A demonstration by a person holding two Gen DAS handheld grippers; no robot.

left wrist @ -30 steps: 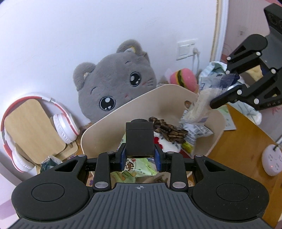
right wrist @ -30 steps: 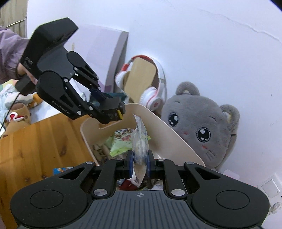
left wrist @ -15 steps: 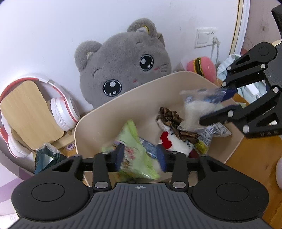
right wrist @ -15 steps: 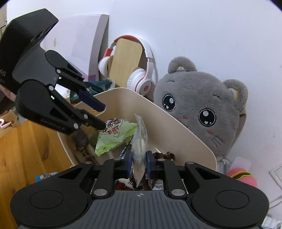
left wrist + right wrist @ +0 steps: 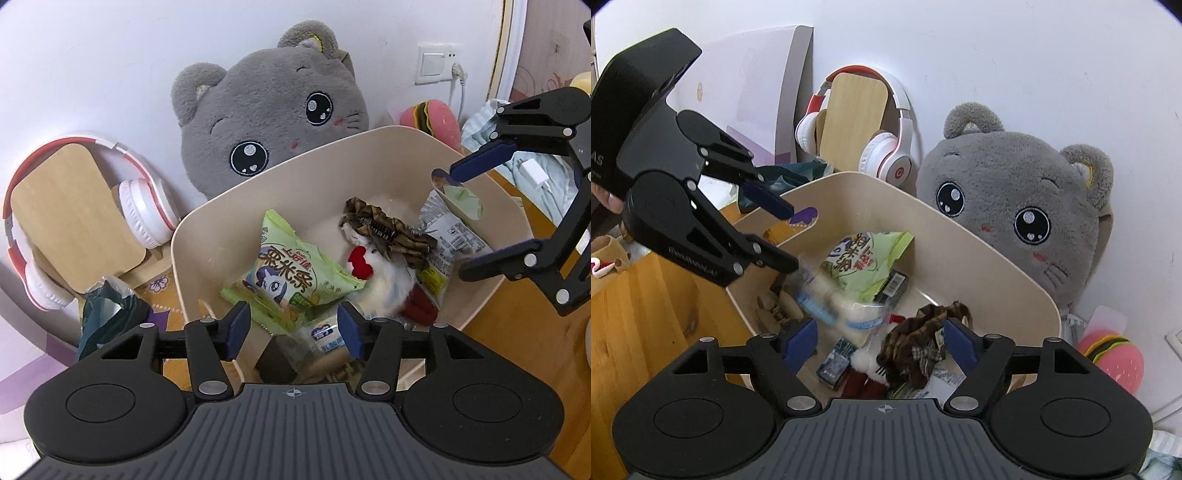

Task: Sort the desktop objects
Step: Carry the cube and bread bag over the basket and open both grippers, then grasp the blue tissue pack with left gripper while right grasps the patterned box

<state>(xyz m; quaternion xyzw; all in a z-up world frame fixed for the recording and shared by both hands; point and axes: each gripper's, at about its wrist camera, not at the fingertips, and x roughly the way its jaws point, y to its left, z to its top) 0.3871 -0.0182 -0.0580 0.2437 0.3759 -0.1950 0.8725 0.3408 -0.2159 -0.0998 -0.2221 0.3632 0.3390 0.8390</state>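
Left wrist view: beige bin (image 5: 229, 236) holds a green snack bag (image 5: 291, 273) at centre, a brown plaid cloth (image 5: 388, 232) at 1 o'clock from it, a white plush with red heart (image 5: 384, 277) beneath, and a white-grey packet (image 5: 447, 236) at 3 o'clock. Left gripper (image 5: 291, 328) hangs over the bin's near rim, jaws wide, empty. Right gripper (image 5: 469, 218) reaches in from 3 o'clock, jaws spread. Bag shows a cartoon pony; Chinese text not legible.

Right wrist view: same bin (image 5: 997, 266); a clear packet of white pieces (image 5: 834, 302), blurred, lies at centre below the green bag (image 5: 868, 258). Right gripper (image 5: 879, 339) is wide over the plaid cloth (image 5: 919, 350). Left gripper (image 5: 786, 236) at 10 o'clock, jaws apart. Grey cat plush (image 5: 1015, 210) sits behind the bin.
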